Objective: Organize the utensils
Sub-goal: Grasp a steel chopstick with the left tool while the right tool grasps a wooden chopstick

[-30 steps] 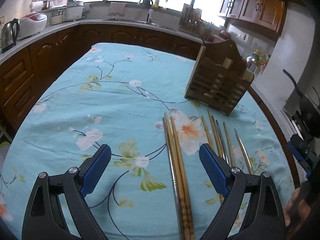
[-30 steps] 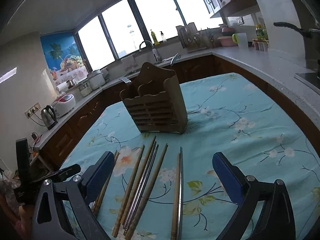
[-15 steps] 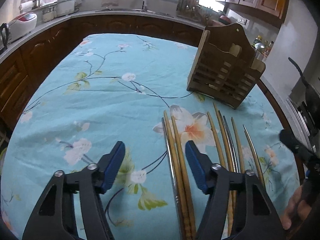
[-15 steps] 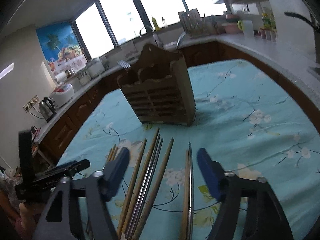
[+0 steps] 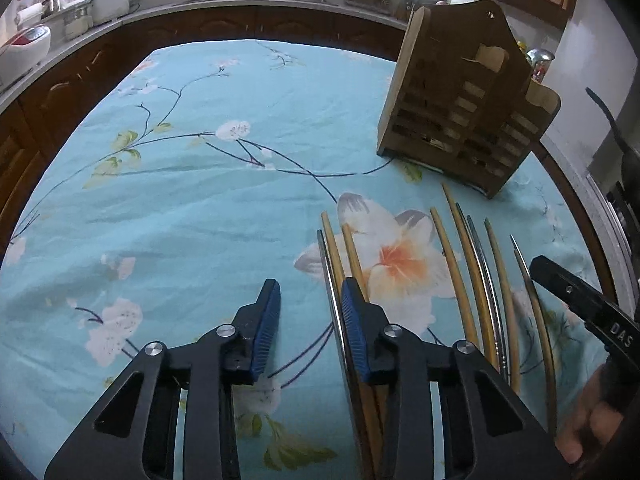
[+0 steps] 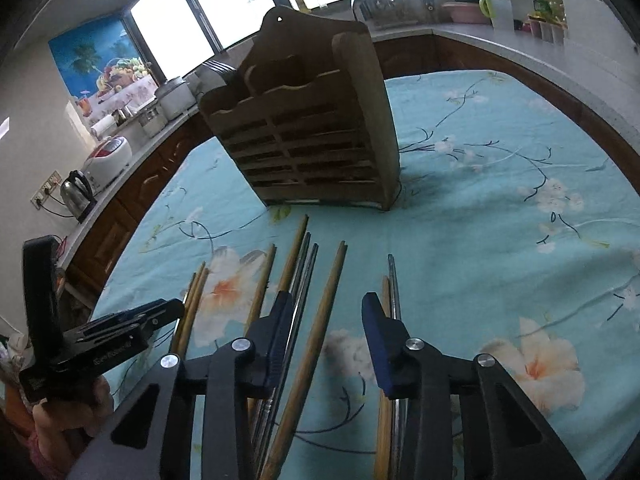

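Note:
Several wooden and metal chopsticks [image 5: 472, 264] lie side by side on the floral blue tablecloth [image 5: 180, 200], in front of a slatted wooden holder [image 5: 460, 120]. My left gripper [image 5: 309, 292] hovers low at the row's left end with its jaws closing. Its right pad sits over the outermost metal chopstick [image 5: 326, 264] and neither pad presses on anything. In the right wrist view, my right gripper [image 6: 327, 296] is also closing, with one wooden chopstick [image 6: 334, 272] lying between its pads, untouched. The holder [image 6: 312, 140] stands upright just beyond the chopsticks.
A kitchen counter curves around the table, with a rice cooker [image 6: 108, 156] and a kettle [image 6: 76, 190] on it. A person's hand [image 5: 588, 420] shows at the right edge of the left wrist view.
Both grippers have sunk and moved forward toward the chopsticks. Their jaws have narrowed from wide open to a small gap.

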`<state>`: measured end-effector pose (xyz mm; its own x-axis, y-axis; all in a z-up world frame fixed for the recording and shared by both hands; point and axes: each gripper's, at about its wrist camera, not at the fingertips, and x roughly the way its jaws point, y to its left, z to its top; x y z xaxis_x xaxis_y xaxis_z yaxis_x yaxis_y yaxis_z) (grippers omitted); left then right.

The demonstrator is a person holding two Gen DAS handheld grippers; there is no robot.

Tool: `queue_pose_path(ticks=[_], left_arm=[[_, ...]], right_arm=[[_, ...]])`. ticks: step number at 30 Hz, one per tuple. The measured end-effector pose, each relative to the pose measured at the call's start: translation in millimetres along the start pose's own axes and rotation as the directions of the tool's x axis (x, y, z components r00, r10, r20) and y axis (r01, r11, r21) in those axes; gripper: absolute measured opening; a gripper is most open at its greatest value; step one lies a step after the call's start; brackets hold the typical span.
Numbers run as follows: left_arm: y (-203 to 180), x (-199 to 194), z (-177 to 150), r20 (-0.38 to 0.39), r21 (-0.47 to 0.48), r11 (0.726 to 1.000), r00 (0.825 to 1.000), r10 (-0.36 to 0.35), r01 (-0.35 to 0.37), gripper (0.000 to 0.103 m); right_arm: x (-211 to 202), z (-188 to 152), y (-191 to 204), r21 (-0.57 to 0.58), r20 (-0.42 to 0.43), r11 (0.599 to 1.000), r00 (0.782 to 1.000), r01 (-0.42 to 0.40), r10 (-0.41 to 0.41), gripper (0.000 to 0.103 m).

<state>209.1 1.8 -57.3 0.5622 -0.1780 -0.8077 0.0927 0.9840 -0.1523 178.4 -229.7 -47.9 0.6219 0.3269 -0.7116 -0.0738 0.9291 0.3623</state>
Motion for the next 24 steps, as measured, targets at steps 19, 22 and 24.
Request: queue_pose_path(ticks=[19,22,24], left_arm=[[-0.5,11.0,12.9,-0.011,0.072,0.997,1.000,-0.007,0.007,0.018],[-7.1,13.3,14.2,-0.012,0.101,0.995,1.000,0.005,-0.003,0.011],[-12.8,14.7,14.8,-0.006,0.134,0.991,1.000,0.021,-0.020,0.007]], right_arm=[[46.3,19.5,14.7,-0.098,-0.102,0.988,0.986,0.120,-0.130,0.017],[55.4,25.3,23.0,-0.137,-0.101,0.980,0.982,0.146,-0.161,0.017],[59.1,27.8,27.2,-0.165,-0.098,0.973,0.979,0.164,-0.181,0.018]])
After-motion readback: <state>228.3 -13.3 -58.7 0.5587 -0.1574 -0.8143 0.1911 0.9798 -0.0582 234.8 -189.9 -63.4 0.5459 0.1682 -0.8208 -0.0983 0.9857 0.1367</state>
